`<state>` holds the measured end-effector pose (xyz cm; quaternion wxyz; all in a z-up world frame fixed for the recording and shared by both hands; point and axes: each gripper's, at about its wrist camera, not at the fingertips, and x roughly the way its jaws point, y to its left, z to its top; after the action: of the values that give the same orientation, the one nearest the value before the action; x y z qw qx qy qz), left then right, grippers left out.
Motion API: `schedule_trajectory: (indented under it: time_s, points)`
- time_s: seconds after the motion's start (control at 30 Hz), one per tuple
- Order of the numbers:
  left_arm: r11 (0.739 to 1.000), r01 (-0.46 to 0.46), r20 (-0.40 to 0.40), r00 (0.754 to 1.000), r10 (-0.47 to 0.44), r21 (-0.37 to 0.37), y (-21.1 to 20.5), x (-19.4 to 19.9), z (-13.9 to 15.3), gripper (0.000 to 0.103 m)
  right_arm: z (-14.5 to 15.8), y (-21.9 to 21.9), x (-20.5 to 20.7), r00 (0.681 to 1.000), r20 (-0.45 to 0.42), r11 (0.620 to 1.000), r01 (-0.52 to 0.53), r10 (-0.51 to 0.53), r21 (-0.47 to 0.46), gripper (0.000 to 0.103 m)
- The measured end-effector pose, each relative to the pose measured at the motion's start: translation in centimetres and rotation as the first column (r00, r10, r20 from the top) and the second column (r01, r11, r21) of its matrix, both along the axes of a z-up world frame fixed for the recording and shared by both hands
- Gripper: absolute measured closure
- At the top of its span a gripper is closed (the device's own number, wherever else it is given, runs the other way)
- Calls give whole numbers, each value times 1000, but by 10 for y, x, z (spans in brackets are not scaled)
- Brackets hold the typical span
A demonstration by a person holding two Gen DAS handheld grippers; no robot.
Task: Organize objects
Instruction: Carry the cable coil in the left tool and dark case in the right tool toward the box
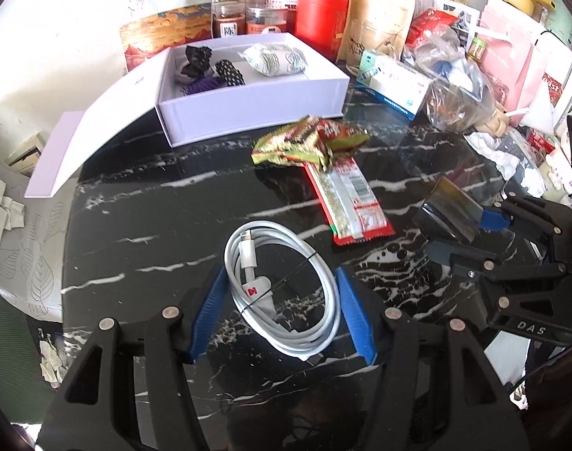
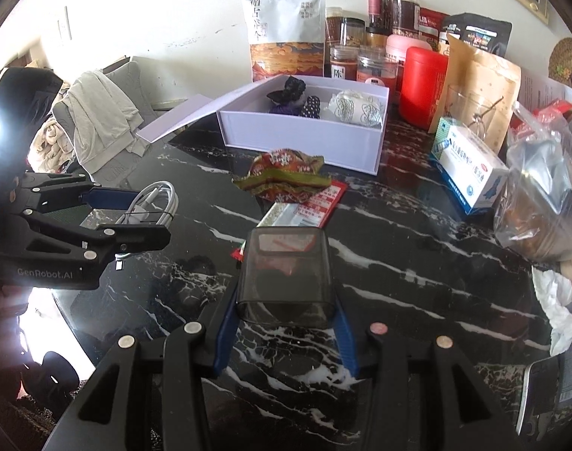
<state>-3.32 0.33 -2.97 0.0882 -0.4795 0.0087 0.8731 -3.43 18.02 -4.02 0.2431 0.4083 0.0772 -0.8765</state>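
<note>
Black marble table (image 2: 417, 248); claw (image 1: 282, 312) lettering "DAS", "GenRobot.AI".

Black marble table (image 2: 417, 248), white wall (image 2: 165, 11)

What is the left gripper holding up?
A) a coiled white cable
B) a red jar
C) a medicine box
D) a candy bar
A: the coiled white cable sits squeezed between the blue pads of the left gripper, while the right gripper holds a dark see-through case.
</note>
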Motion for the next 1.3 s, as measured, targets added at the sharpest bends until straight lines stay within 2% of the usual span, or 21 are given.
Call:
schedule_trajectory:
  time_s: [0.63,1.3]
  points:
    - [1000,-2,-75,997,2,-7,-1,-29,48,45,35,-5,-19,997,-72,999,-38,39,11,57]
    - [999,42,-131,991,-41,3,9,-92,79,45,70,-3,-69,991,-124,998,-55,55,3,57]
